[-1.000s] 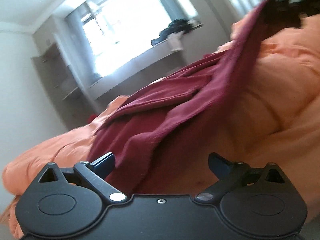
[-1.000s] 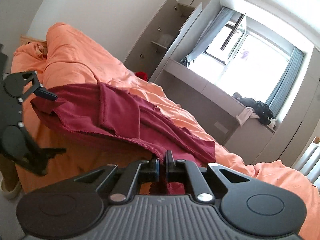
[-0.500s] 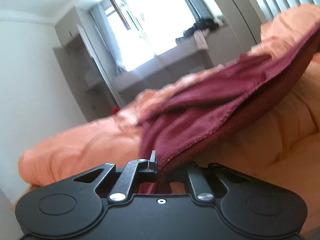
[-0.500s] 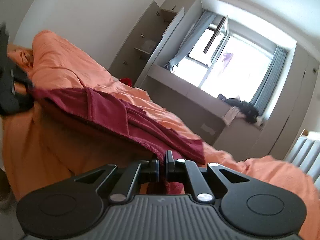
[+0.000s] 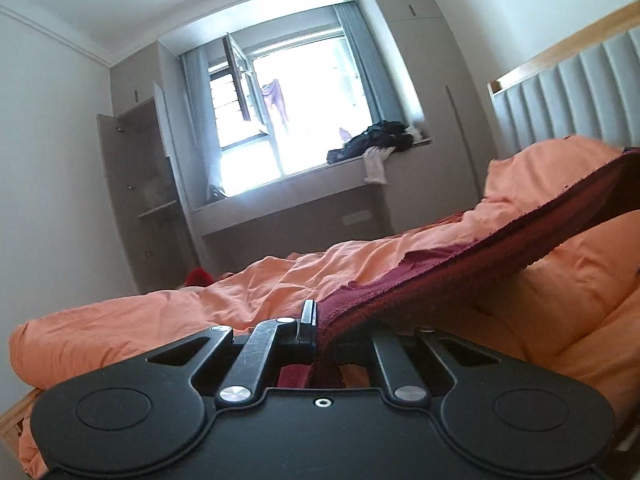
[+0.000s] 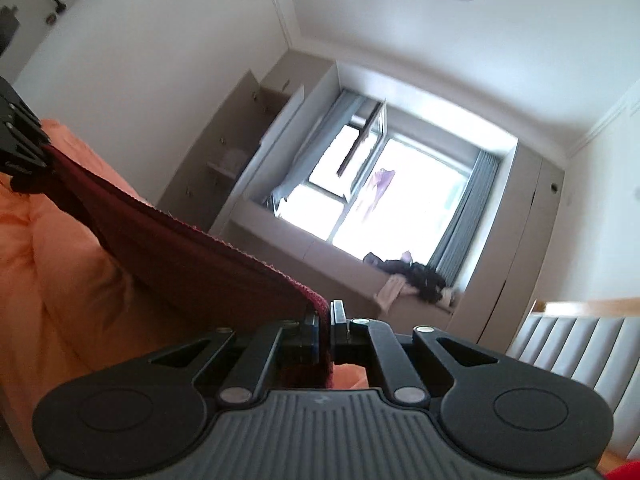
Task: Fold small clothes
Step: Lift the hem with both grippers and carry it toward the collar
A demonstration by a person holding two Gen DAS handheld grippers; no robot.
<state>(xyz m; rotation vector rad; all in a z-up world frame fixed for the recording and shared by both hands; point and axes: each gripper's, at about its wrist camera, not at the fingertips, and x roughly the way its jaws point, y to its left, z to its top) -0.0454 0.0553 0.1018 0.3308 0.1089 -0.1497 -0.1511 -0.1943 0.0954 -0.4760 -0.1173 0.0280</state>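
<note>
A dark red garment [image 5: 460, 268] hangs stretched in the air above the orange duvet [image 5: 200, 316] of a bed. My left gripper [image 5: 320, 320] is shut on one end of it, cloth pinched between the jaws. My right gripper [image 6: 325, 316] is shut on the other end of the garment [image 6: 192, 264]. In the right wrist view the left gripper [image 6: 20, 148] shows at the far left edge, holding the far end. The cloth runs taut between the two grippers, clear of the bed along its near edge.
A bright window [image 5: 280, 120] with a sill carrying a dark pile of clothes [image 5: 376, 146] faces the bed. An open grey wardrobe [image 5: 136, 184] stands left of it. A padded headboard [image 5: 568, 96] is at the right. A red item [image 5: 198, 278] lies past the bed.
My left gripper, open a second ago, has shut on the garment's edge. Both grippers have lifted, and the cloth has risen off the duvet and pulled taut between them.
</note>
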